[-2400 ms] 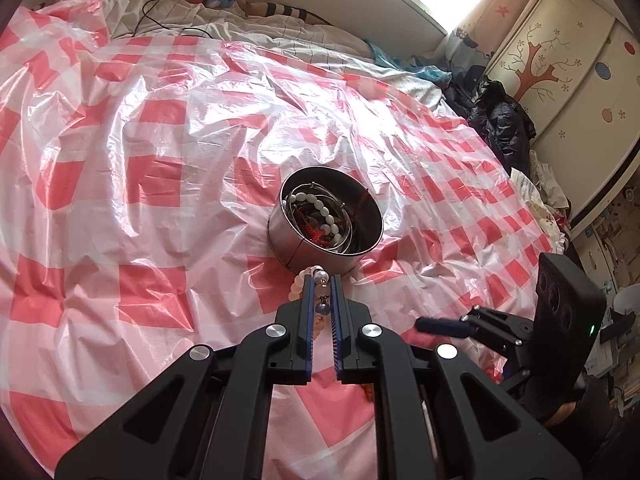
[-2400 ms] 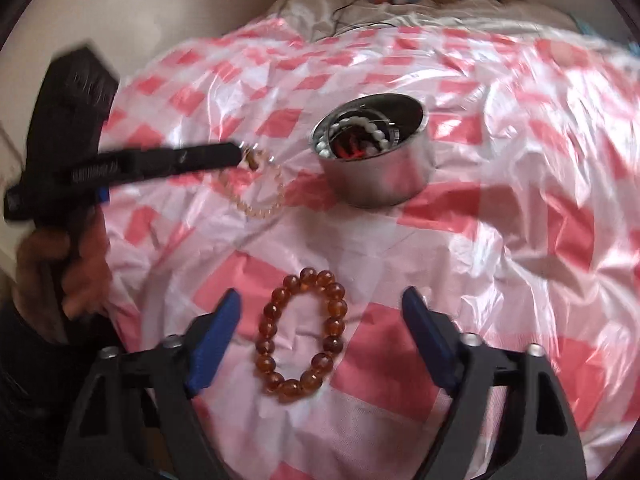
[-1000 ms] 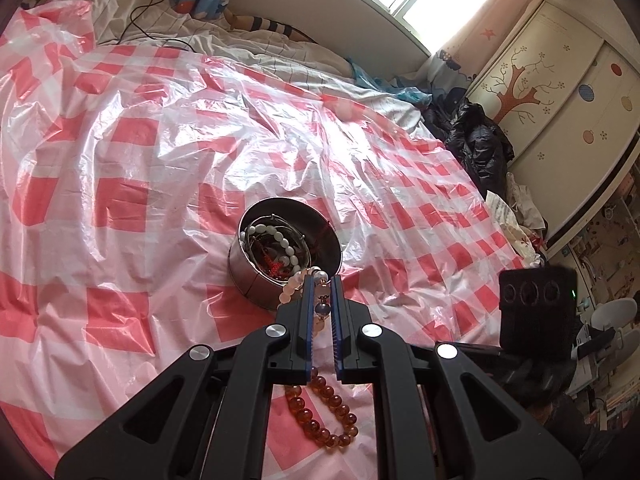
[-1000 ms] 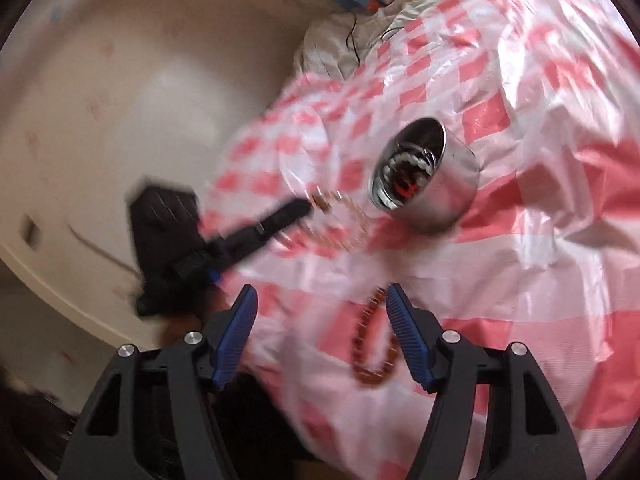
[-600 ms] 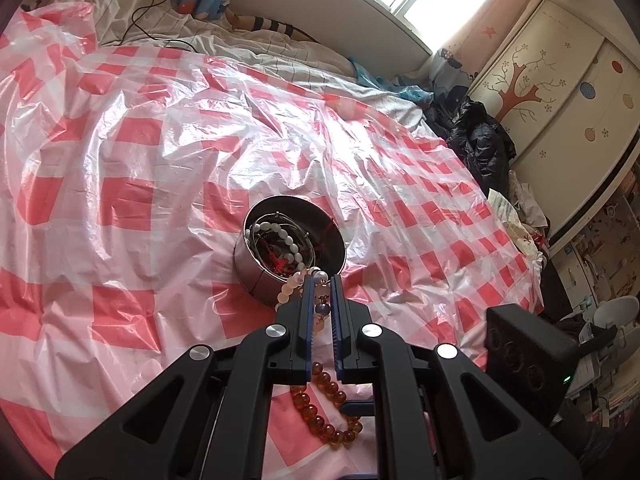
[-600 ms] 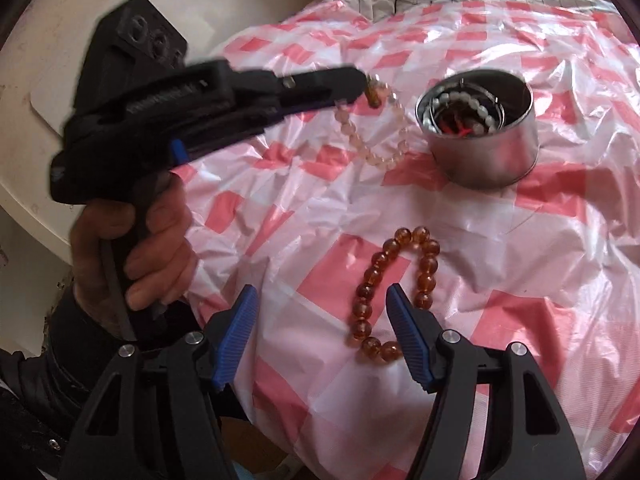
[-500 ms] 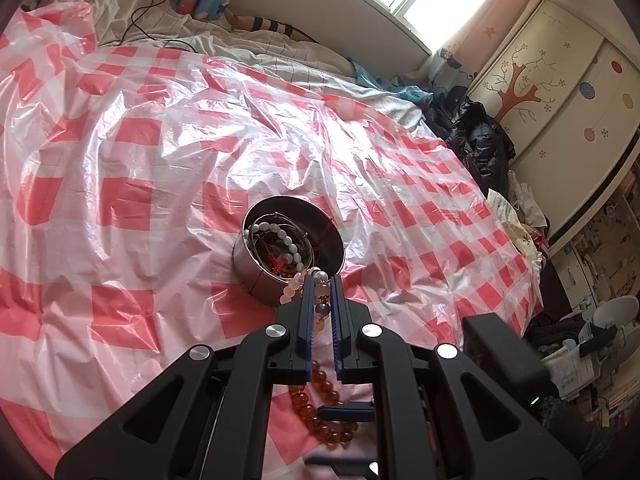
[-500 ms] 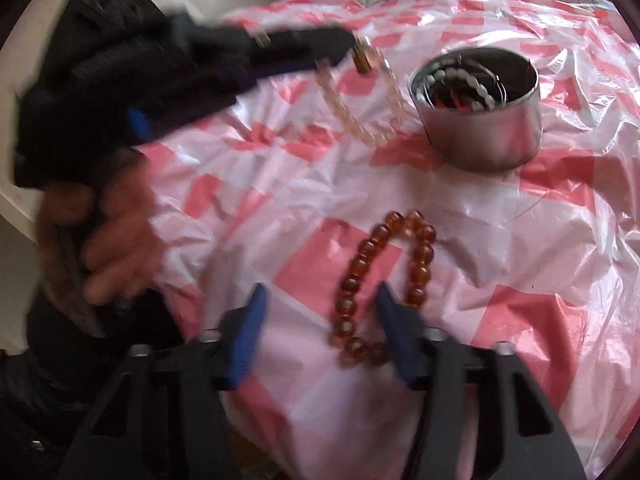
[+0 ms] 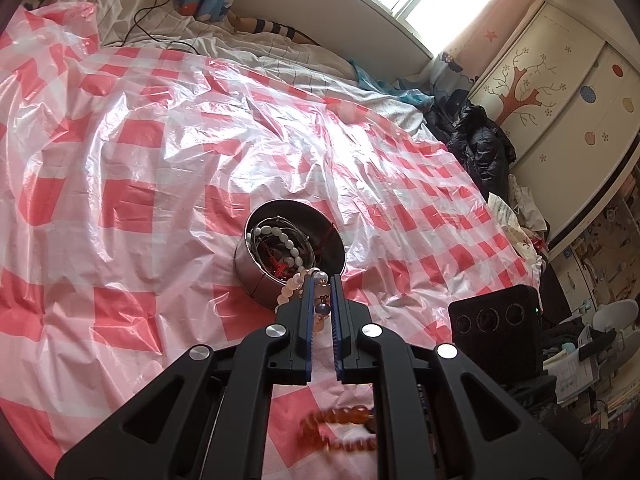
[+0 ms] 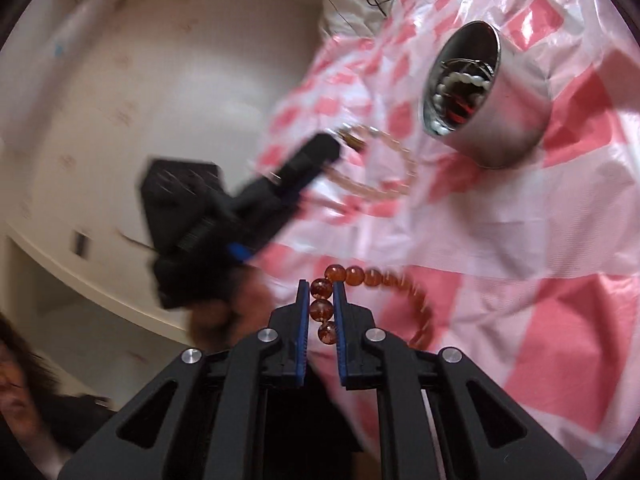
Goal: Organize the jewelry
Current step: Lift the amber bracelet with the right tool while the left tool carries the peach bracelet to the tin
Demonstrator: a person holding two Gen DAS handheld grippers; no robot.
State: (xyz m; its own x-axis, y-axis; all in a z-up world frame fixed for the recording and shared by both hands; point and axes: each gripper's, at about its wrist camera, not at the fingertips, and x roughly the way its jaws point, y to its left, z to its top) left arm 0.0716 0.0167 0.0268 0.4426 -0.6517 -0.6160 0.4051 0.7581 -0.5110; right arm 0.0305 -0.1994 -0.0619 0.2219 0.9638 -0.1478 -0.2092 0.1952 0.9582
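Note:
A round metal tin [image 9: 256, 276] stands on the red-and-white checked plastic sheet [image 9: 132, 160] and holds white beads and red pieces. My left gripper [image 9: 320, 282] is shut on a pale pink bead bracelet [image 9: 290, 290], held just in front of the tin's near rim. In the right wrist view the tin [image 10: 516, 120] lies upper right and the pale bracelet [image 10: 384, 190] hangs from the left gripper [image 10: 340, 142]. My right gripper [image 10: 321, 286] is shut on an amber bead bracelet [image 10: 360, 276], which trails right, blurred. It also shows blurred in the left wrist view [image 9: 344, 418].
The sheet covers a bed. A white quilt with a black cable [image 9: 160, 4] lies at the far end. Dark clothes [image 9: 480, 148] and a painted wardrobe [image 9: 560, 92] are at the right. A pale wall [image 10: 140, 80] is behind the left gripper.
My right gripper has closed on the amber bracelet and lifted it off the sheet, tilting sharply. My left gripper still holds the pale bracelet by the tin.

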